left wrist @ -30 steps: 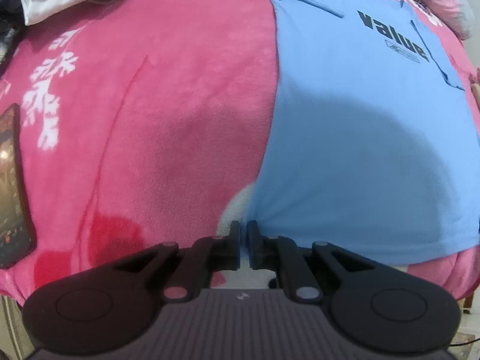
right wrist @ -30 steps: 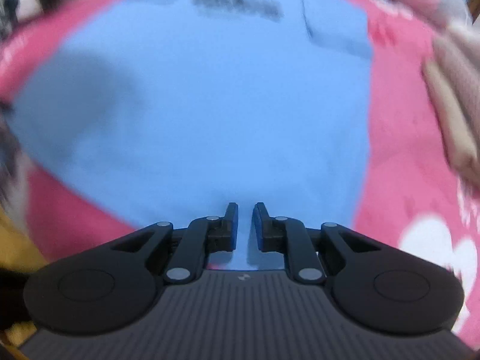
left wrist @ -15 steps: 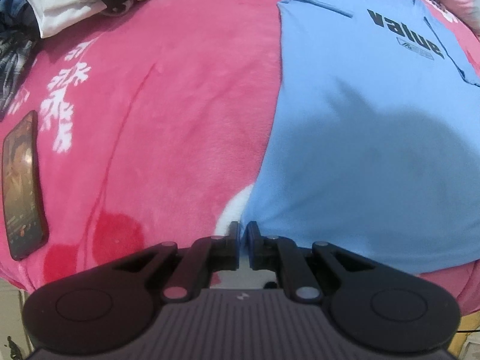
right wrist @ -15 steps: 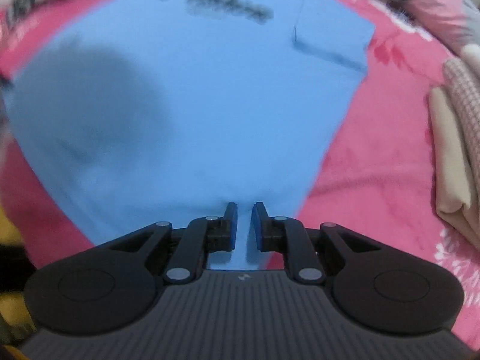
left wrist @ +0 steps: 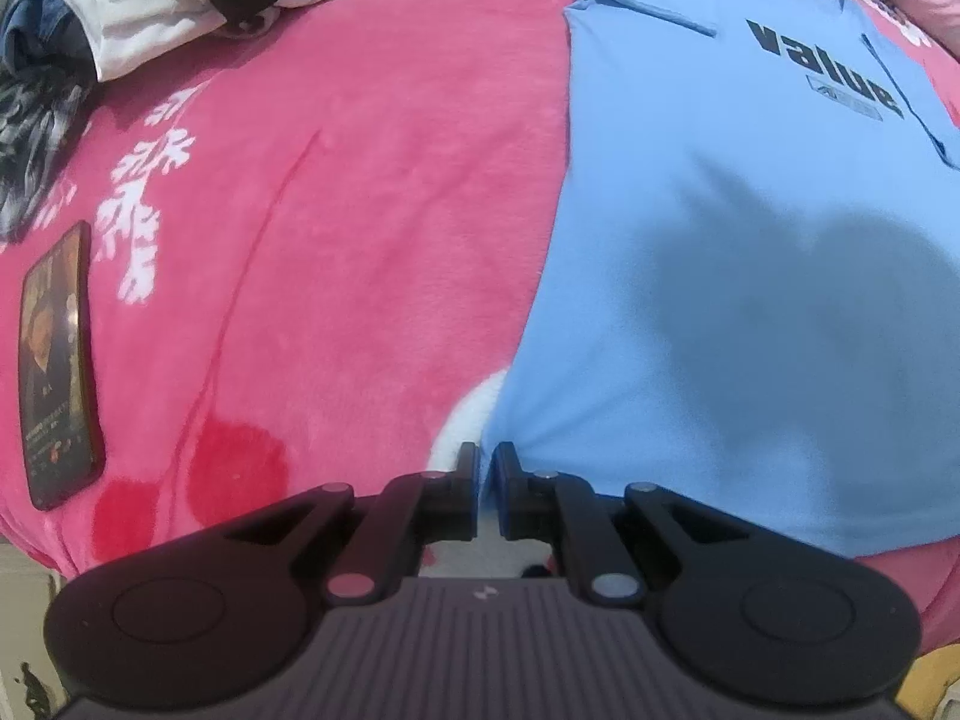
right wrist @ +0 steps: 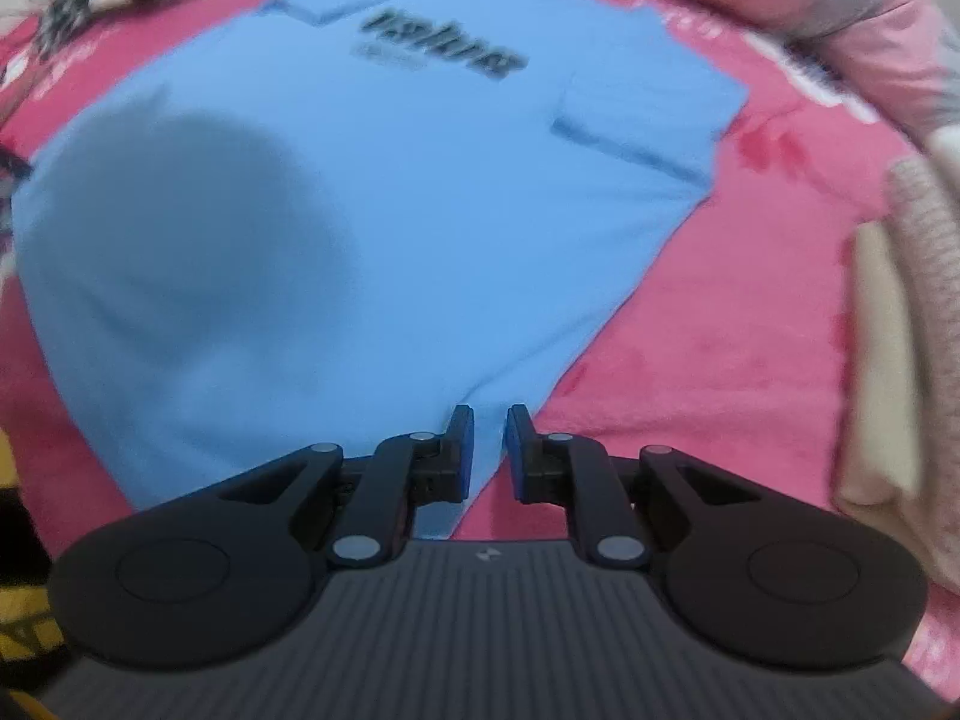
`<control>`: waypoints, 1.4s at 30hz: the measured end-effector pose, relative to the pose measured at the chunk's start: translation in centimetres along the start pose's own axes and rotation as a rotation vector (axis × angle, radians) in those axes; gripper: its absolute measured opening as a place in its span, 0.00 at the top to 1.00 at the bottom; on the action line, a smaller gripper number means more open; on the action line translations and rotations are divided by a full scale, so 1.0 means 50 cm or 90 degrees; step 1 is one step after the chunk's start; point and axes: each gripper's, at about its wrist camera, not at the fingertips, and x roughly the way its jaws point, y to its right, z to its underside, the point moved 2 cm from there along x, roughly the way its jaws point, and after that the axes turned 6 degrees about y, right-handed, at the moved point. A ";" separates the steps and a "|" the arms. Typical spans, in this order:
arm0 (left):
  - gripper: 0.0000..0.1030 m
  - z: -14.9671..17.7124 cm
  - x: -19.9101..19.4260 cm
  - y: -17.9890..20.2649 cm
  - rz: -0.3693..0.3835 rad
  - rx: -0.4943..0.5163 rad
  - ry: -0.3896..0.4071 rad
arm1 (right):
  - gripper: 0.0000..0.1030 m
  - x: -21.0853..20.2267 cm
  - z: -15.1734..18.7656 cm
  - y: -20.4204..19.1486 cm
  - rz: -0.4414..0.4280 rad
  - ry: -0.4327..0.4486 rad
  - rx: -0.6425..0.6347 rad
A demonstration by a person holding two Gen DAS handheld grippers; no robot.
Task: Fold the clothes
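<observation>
The blue T-shirt [left wrist: 750, 276] lies spread flat on a pink blanket [left wrist: 360, 210], its black lettering at the far end. The left gripper [left wrist: 486, 456] pinches the shirt's near left hem corner between almost closed fingers. The right gripper [right wrist: 485, 420] grips the near right corner, fingers narrow. A phone [left wrist: 57, 366] lies far left; folded beige cloth [right wrist: 888, 360] sits right.
</observation>
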 end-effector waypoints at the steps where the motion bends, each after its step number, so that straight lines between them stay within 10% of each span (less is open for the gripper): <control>1: 0.93 0.000 -0.001 0.001 -0.001 0.000 0.000 | 0.90 0.005 0.014 0.012 0.000 -0.006 0.005; 6: 0.91 -0.001 -0.008 0.001 -0.003 0.005 0.000 | 0.89 -0.042 0.071 0.063 0.051 -0.059 0.093; 8: 0.72 -0.003 -0.024 -0.001 -0.017 0.000 0.003 | 0.89 -0.071 0.066 0.056 0.054 -0.059 0.099; 15: 0.64 -0.012 -0.094 0.029 -0.016 -0.007 0.068 | 0.89 -0.084 0.014 -0.069 -0.053 0.019 0.086; 25: 0.52 0.051 -0.044 0.090 0.053 0.102 0.011 | 0.88 -0.155 0.108 -0.128 0.011 -0.135 0.203; 33: 0.45 0.020 -0.055 0.088 0.080 0.111 0.008 | 0.88 -0.103 -0.049 -0.185 -0.008 0.002 0.196; 42: 0.32 0.047 -0.043 0.088 0.116 0.167 -0.026 | 0.79 -0.105 0.028 -0.253 0.046 -0.147 0.302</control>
